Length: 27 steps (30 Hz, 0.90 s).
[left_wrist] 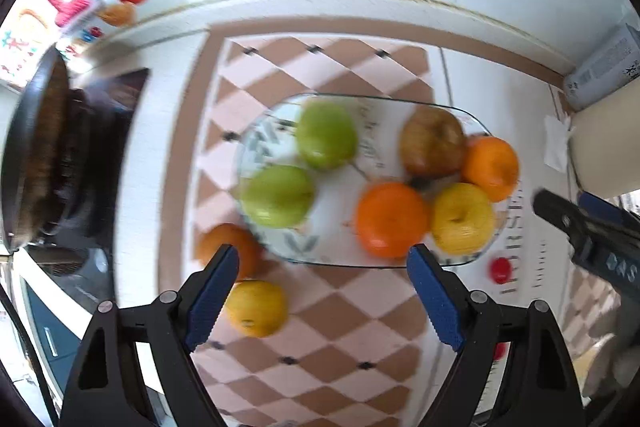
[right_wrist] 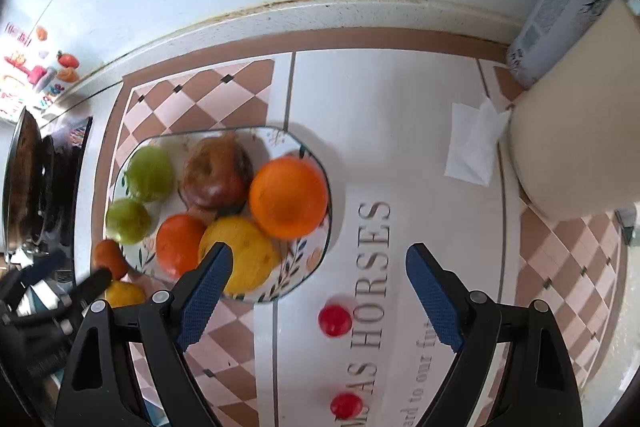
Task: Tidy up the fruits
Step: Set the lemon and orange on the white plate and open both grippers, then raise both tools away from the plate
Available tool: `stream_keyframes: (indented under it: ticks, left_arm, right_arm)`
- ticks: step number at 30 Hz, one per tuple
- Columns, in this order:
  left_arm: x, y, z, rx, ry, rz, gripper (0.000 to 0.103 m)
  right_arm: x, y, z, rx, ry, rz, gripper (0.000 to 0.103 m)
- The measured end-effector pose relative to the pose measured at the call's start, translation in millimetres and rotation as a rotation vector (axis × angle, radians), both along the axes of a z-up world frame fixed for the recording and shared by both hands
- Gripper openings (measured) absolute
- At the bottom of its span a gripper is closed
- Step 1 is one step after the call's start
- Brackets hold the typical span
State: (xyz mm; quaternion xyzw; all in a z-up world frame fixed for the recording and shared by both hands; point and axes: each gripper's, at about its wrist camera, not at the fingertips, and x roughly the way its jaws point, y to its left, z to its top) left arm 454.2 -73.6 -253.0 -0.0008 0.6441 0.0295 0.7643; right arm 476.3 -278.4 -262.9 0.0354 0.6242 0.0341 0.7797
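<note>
A patterned plate (left_wrist: 372, 115) (right_wrist: 308, 259) holds two green apples (left_wrist: 326, 135) (right_wrist: 150, 173), a brown-red apple (left_wrist: 434, 141) (right_wrist: 216, 175), two oranges (left_wrist: 390, 219) (right_wrist: 288, 197) and a yellow fruit (left_wrist: 462, 217) (right_wrist: 244, 251). An orange (left_wrist: 226, 247) (right_wrist: 109, 257) and a yellow fruit (left_wrist: 258, 307) (right_wrist: 124, 293) lie on the mat left of the plate. My left gripper (left_wrist: 322, 291) is open and empty above the plate's near edge. My right gripper (right_wrist: 318, 291) is open and empty above the mat right of the plate; it also shows in the left wrist view (left_wrist: 580, 227).
Two small red fruits (right_wrist: 335, 319) (right_wrist: 346, 405) lie on the mat near my right gripper. A white napkin (right_wrist: 474, 147) and a cream container (right_wrist: 576, 147) stand at the right. A dark pan (left_wrist: 44, 163) on a stove is at the left. A tiled wall is behind.
</note>
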Motion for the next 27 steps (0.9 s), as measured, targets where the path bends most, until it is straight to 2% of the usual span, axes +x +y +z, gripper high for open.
stream_keyframes:
  ticks: [7, 17, 27]
  left_arm:
    - [-22, 16, 18, 0.022, -0.069, -0.003, 0.086]
    - [-61, 16, 70, 0.025, -0.211, -0.038, 0.086]
    - [-103, 12, 111, -0.010, -0.293, -0.064, 0.086]
  right_arm:
    - [-45, 29, 26, -0.046, -0.067, 0.011, 0.091]
    - [-97, 39, 66, -0.066, -0.160, -0.016, 0.091]
    - [-153, 39, 131, -0.027, -0.278, -0.027, 0.091]
